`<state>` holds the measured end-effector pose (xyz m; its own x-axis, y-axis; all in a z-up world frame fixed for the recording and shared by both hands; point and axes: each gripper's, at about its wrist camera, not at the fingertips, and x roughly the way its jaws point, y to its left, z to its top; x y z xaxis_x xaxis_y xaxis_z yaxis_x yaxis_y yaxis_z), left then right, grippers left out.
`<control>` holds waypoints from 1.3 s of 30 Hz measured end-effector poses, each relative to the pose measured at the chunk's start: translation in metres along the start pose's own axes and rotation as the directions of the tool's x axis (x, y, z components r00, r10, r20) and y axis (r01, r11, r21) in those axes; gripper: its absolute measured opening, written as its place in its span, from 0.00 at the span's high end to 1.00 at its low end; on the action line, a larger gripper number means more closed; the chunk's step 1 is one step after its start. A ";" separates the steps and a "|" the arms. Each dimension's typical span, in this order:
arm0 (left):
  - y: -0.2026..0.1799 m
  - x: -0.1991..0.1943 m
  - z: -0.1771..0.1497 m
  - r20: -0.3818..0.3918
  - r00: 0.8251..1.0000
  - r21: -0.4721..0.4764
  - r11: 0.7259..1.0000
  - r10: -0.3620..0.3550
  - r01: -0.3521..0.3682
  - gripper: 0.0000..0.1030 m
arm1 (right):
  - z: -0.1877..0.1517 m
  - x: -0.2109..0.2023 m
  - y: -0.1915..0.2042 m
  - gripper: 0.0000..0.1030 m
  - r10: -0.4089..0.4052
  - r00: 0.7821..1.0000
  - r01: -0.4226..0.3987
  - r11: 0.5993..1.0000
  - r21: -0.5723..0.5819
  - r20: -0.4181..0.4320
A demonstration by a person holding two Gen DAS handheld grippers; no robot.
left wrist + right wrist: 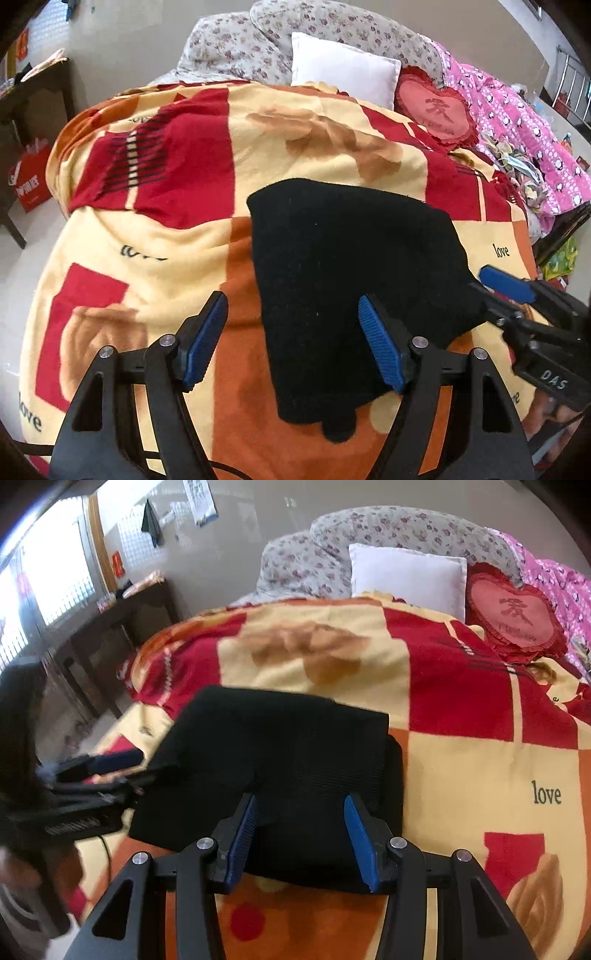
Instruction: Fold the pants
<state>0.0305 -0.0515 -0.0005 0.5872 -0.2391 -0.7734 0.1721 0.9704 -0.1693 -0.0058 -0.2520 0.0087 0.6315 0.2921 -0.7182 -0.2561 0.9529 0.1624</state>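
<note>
Black pants (351,280) lie folded into a thick pad on a red, yellow and orange blanket (155,236). My left gripper (293,341) stands wide open just above the pad's near left edge: one blue pad is over the cloth, the other over the blanket. My right gripper (491,295) comes in from the right at the pad's right corner. In the right wrist view the right gripper (301,842) is open, and the near edge of the pants (280,746) lies between its fingers without being pinched. The left gripper (122,770) shows there as a blur at the left.
A white pillow (343,70), a red heart cushion (436,110), a floral quilt (236,48) and a pink quilt (524,125) lie at the bed's far end. A dark table (122,627) stands by the window on the left. A red bag (31,177) sits on the floor.
</note>
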 end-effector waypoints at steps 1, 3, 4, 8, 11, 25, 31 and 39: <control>0.000 -0.003 -0.001 0.007 1.000 -0.002 1.000 0.006 -0.006 0.29 | 0.000 -0.004 0.002 0.54 -0.008 1.000 0.008 1.000 -0.004 0.010; 0.000 -0.009 -0.004 0.024 0.999 0.002 1.000 0.028 -0.028 0.29 | -0.002 -0.013 0.005 0.54 -0.030 0.999 0.030 0.999 -0.020 0.032; -0.001 -0.012 -0.005 0.030 0.999 0.006 0.999 0.041 -0.042 0.29 | -0.003 -0.017 0.006 0.54 -0.032 0.999 0.032 0.999 -0.022 0.035; -0.003 -0.023 -0.013 0.052 0.995 0.014 0.996 0.083 -0.083 0.29 | -0.007 -0.030 0.005 0.54 -0.003 0.999 0.003 1.000 0.011 0.054; -0.003 -0.029 -0.019 0.054 0.995 0.015 0.996 0.088 -0.089 0.29 | -0.009 -0.035 0.005 0.54 -0.004 0.999 0.003 1.000 0.015 0.053; -0.004 -0.038 -0.029 0.072 0.991 0.013 0.994 0.108 -0.110 0.29 | -0.017 -0.032 0.010 0.54 0.025 0.999 -0.026 0.999 0.022 0.030; -0.005 -0.037 -0.029 0.068 0.991 0.020 0.993 0.111 -0.113 0.29 | -0.017 -0.028 0.010 0.54 0.024 1.000 -0.024 0.999 0.022 0.018; -0.005 -0.034 -0.028 0.065 0.991 0.021 0.993 0.116 -0.118 0.29 | -0.017 -0.023 0.011 0.54 0.026 1.000 -0.026 1.000 0.018 0.004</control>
<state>-0.0125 -0.0472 0.0098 0.6532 -0.1263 -0.7465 0.1182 0.9909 -0.0642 -0.0355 -0.2498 0.0162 0.6279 0.3172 -0.7107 -0.2596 0.9463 0.1930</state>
